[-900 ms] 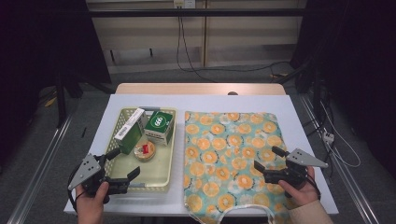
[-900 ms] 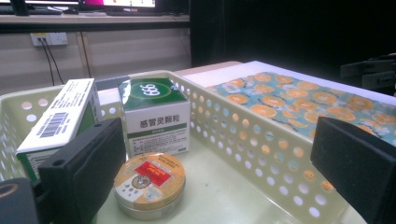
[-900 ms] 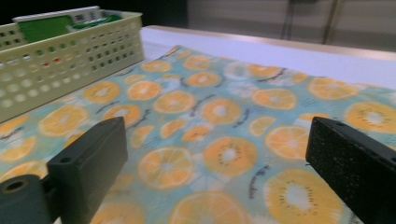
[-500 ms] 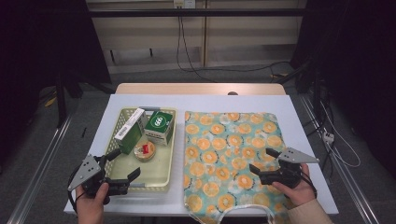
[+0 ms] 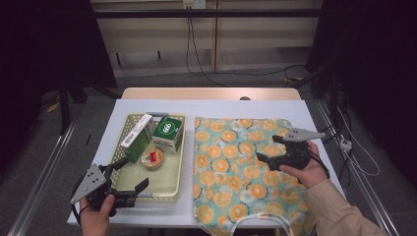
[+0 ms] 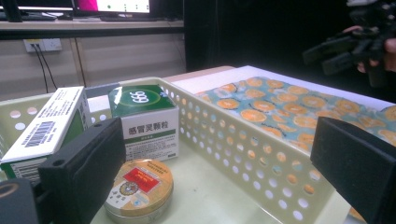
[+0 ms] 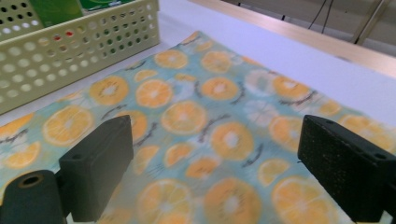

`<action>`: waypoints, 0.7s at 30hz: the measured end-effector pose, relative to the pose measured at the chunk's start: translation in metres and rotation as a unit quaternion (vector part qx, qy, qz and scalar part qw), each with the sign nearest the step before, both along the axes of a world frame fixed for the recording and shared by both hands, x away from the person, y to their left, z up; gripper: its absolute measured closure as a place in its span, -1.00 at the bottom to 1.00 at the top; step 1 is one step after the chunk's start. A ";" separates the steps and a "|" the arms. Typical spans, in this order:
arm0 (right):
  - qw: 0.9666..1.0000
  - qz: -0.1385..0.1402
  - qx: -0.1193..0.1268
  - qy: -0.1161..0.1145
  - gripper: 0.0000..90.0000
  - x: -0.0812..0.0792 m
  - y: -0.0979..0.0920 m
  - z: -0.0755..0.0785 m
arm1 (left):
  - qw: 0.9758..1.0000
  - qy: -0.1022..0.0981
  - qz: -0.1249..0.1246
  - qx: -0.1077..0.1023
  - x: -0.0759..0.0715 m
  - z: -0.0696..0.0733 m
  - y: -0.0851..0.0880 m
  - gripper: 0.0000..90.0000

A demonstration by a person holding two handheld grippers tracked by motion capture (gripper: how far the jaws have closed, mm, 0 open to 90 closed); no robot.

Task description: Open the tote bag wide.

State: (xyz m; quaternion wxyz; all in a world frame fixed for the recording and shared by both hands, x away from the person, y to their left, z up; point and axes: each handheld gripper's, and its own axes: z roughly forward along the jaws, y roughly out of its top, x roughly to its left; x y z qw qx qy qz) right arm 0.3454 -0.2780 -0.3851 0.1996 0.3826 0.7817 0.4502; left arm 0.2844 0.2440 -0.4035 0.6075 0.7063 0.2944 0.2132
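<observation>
We moved the right gripper (image 5: pixel 272 148) farther over the orange-print bag (image 5: pixel 236 167), jaws open and empty; the left gripper (image 5: pixel 129 176) waited released at the basket (image 5: pixel 173 183).

A white table (image 5: pixel 305 110) is standing at the middle of the frame, carrying a pale yellow perforated basket (image 5: pixel 173 184) at its left and an orange-slice patterned cloth bag (image 5: pixel 236 162) lying flat just right of it, reaching the lower edge
</observation>
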 end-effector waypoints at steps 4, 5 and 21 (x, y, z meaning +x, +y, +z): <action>1.000 -0.005 0.008 -0.005 -0.79 0.015 -0.005 0.012 | 1.000 0.000 -0.002 -0.001 0.000 0.001 0.000 -0.93; 1.000 -0.011 0.013 -0.008 -0.81 0.024 -0.009 0.015 | 1.000 -0.002 -0.003 0.000 0.000 0.001 -0.001 -0.93; 0.999 -0.040 0.011 0.025 -0.83 0.076 -0.018 -0.013 | 1.000 0.018 -0.017 0.000 0.005 -0.002 -0.005 -0.93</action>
